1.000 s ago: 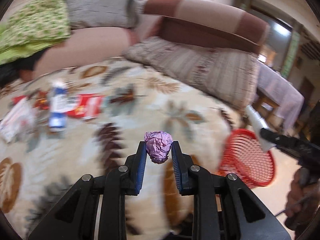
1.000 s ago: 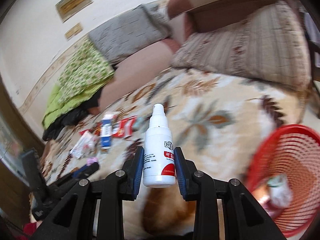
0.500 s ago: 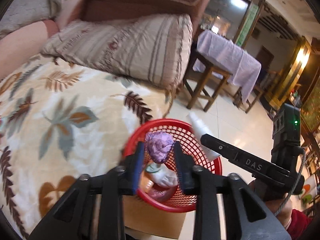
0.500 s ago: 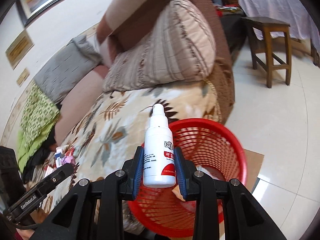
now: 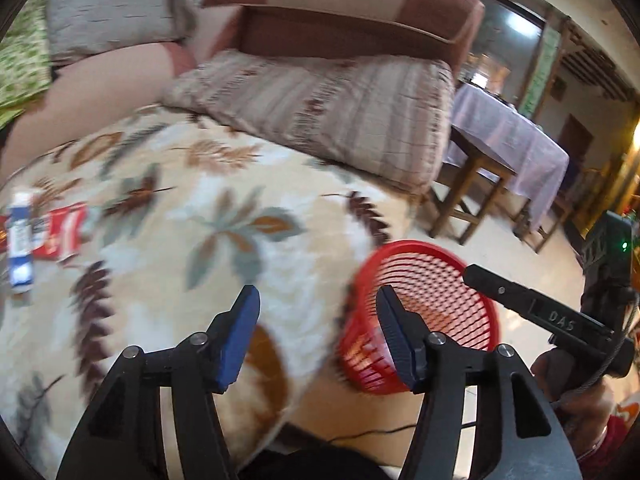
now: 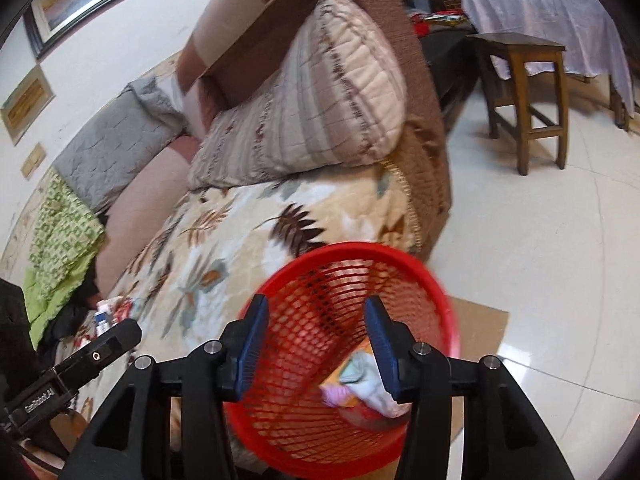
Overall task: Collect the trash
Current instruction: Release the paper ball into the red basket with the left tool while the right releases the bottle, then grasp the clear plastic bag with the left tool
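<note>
A red mesh basket stands on the floor at the foot of the leaf-patterned blanket; it also shows in the right wrist view. Crumpled trash, with a pink-purple lump among it, lies inside. My left gripper is open and empty, over the blanket's edge just left of the basket. My right gripper is open and empty, right above the basket's mouth. A blue and white pack and a red wrapper lie on the blanket at far left.
A striped cushion and a brown sofa back are behind the blanket. A wooden stool and a table with a lilac cloth stand on the tiled floor to the right. Cardboard lies under the basket.
Both grippers have opened. The purple paper ball has left my left gripper and the white spray bottle has left my right gripper. The left view has swung back left toward the blanket.
</note>
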{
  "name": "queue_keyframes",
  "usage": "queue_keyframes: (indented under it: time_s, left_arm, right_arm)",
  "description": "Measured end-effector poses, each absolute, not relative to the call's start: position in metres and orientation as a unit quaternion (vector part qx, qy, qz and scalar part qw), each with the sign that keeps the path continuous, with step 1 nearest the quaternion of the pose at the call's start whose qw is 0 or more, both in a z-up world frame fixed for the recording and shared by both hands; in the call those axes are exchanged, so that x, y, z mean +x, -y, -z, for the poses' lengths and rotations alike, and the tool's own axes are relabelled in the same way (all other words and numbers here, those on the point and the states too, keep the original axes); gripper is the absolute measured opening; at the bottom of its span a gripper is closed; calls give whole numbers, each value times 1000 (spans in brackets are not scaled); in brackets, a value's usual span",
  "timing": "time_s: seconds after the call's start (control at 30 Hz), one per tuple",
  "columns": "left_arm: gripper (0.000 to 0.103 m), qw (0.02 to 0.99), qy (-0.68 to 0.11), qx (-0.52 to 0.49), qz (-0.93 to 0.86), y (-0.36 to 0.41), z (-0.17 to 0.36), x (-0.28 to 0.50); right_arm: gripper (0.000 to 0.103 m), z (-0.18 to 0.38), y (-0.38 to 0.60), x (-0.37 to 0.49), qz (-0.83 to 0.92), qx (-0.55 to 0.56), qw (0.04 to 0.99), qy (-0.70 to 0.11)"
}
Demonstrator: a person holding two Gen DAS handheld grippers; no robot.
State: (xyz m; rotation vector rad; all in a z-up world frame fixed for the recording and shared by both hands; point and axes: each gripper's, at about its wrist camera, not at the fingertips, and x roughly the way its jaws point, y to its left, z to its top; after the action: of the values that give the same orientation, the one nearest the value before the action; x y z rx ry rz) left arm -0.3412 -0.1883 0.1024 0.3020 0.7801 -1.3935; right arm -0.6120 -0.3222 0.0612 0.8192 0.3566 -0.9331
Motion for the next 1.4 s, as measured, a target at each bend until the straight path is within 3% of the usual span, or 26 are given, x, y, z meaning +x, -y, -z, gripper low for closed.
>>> queue_keyframes:
  time_s: [0.27,0.53,0.77,1.0,1.07,1.2,1.4]
  left_arm:
    - [60,736,-356,129,561,126,-97,-271]
    - [60,820,-401,37,406,53,-96,-127]
    - [60,853,-417,56,308,57,-69,-37]
    - [60,844,-429,130,293,103,-30,-6]
    - [55,849,-423,132,288,103,-24,-3]
    - [45,859,-418,82,285,86,-25,3]
    - [45,863,-407,18,298,59,-56,-23]
  right_arm:
    - [58,-73,287,-531,358,331,847,-212]
    - [60,-85,253,-443,285,284,881,-247]
    - [61,-95,232,-387,233,249,901,-266]
    - [62,-101,225,-342,183,237,910,-286]
    - [62,-102,225,-332,173,234,911,-292]
    - [62,-102,226,-314,154,236,911,-301]
    - [62,-93,232,-265,114,268,903,-316]
